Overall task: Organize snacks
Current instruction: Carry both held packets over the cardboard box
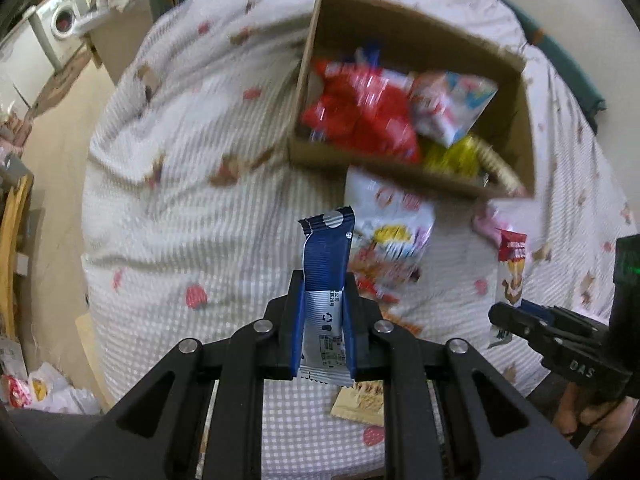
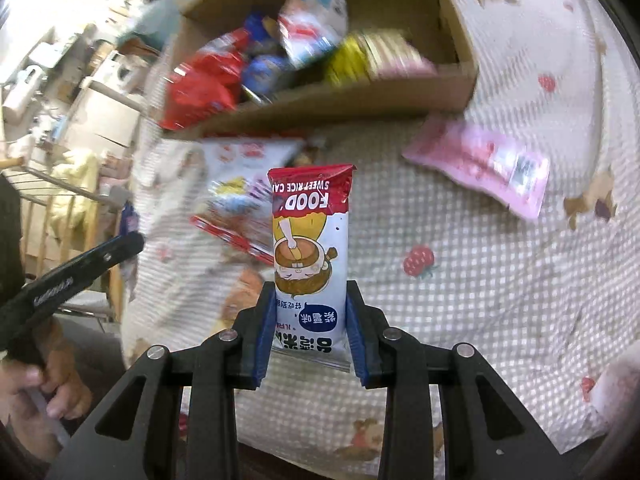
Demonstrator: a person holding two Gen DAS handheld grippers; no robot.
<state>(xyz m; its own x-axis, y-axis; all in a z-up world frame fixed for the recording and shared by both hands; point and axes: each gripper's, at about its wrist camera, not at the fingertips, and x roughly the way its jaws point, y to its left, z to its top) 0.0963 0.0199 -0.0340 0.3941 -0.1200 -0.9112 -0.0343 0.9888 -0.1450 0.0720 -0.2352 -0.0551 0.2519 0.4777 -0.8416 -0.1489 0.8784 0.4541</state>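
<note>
I have a snack in each hand: my left gripper (image 1: pixel 324 312) is clamped tight on the lower half of a blue wrapper bar (image 1: pixel 326 264), jaws nearly together, and my right gripper (image 2: pixel 310 320) is closed partway on a rice cake pack (image 2: pixel 310 256) with a red top, pads pressing both its long edges. Both packs stand up out of the jaws above the checked bedspread (image 2: pixel 480 280), short of the cardboard box (image 1: pixel 400 20) that sits further up the bed with red, yellow and white packets already in it. I judge both as light, thin foil sachets, crinkly and slick, soft at the sealed ends but with a firmer bar inside; a grip across the middle or lower body looks right, and too much squeeze could crush the contents. A big white bag (image 1: pixel 392 236) and a pink pack (image 2: pixel 480 164) lie loose on the bed just beside the box's near wall. Motion blur smears the box and loose packs, so I cannot read their labels. The bottom seal of each held pack is partly behind the jaws. A tan packet (image 1: pixel 360 404) under my left gripper is mostly covered.
</note>
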